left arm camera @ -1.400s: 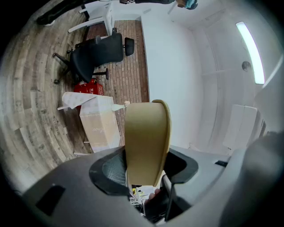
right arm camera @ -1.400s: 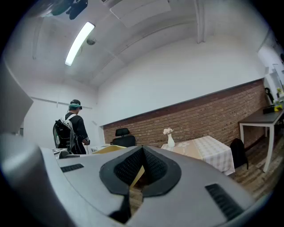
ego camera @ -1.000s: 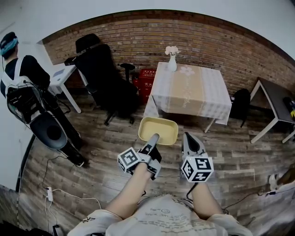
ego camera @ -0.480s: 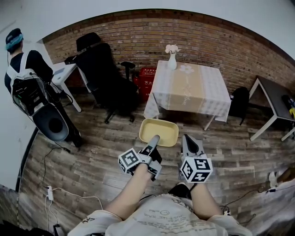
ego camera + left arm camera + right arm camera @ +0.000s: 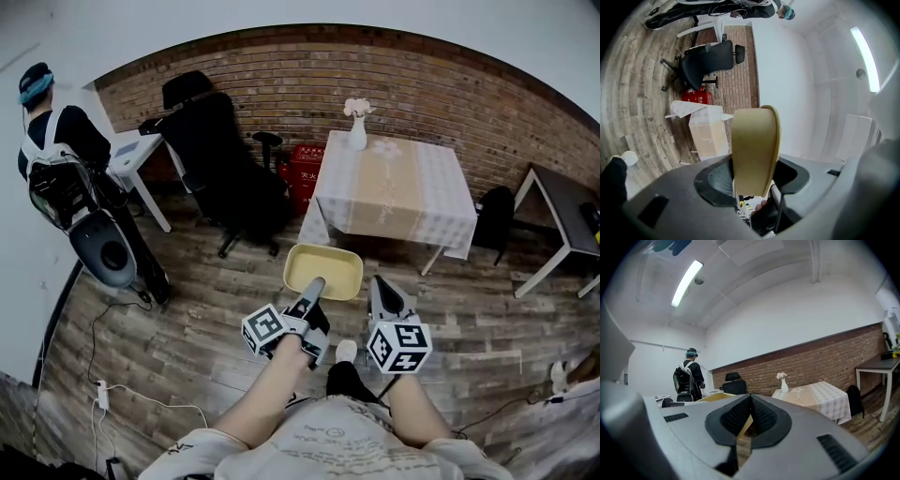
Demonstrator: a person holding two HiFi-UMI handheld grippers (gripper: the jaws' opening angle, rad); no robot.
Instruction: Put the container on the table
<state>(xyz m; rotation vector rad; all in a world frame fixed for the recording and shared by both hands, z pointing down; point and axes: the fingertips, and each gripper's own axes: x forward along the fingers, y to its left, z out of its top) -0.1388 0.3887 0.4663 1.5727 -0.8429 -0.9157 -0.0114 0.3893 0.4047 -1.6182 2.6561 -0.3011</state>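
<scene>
Brick wall (image 5: 441, 98) at back, plank floor (image 5: 187, 319) below. Upper left: a person (image 5: 58, 155) with a backpack, then a black office chair (image 5: 220, 159). Centre frame: left gripper (image 5: 314, 284) clamped on the near rim of the yellow container (image 5: 323, 266), which hangs roughly level over the floor, short of the table. Just right of it: right gripper (image 5: 382, 289), jaws pressed together on nothing. Upper right of centre: cloth-covered table (image 5: 394, 192), vase (image 5: 357, 131) at its far edge. Container reads as shallow, stiff and light, probably plastic, though the material is hard to confirm. Smooth rim, single pinch at one edge: likely to droop or pivot. A second hold on the right rim would steady it.
</scene>
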